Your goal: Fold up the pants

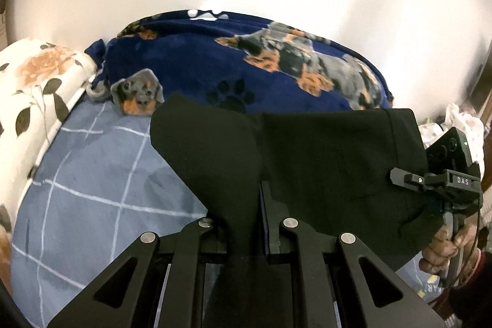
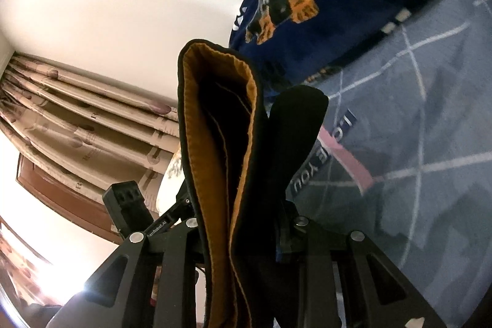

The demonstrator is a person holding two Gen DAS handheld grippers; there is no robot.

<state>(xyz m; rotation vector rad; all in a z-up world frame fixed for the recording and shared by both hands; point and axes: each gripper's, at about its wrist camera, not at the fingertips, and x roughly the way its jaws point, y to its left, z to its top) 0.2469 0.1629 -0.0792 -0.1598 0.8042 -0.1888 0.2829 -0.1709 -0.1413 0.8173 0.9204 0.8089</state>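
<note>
The black pants (image 1: 323, 162) hang stretched between my two grippers above the bed. In the left wrist view my left gripper (image 1: 246, 214) is shut on a bunched edge of the cloth, which hides its fingertips. At the right of that view a hand holds my right gripper (image 1: 399, 177), shut on the far end of the pants. In the right wrist view the right gripper (image 2: 249, 223) pinches the waistband; its mustard lining (image 2: 215, 174) stands up between the fingers. The left gripper's black housing (image 2: 126, 202) shows at lower left.
A blue checked bedsheet (image 1: 92, 174) lies under the pants. A navy dog-print blanket (image 1: 261, 63) is heaped at the back against a white wall. A floral pillow (image 1: 33, 88) sits at the left. Beige curtains (image 2: 77, 119) and a wooden frame appear in the right wrist view.
</note>
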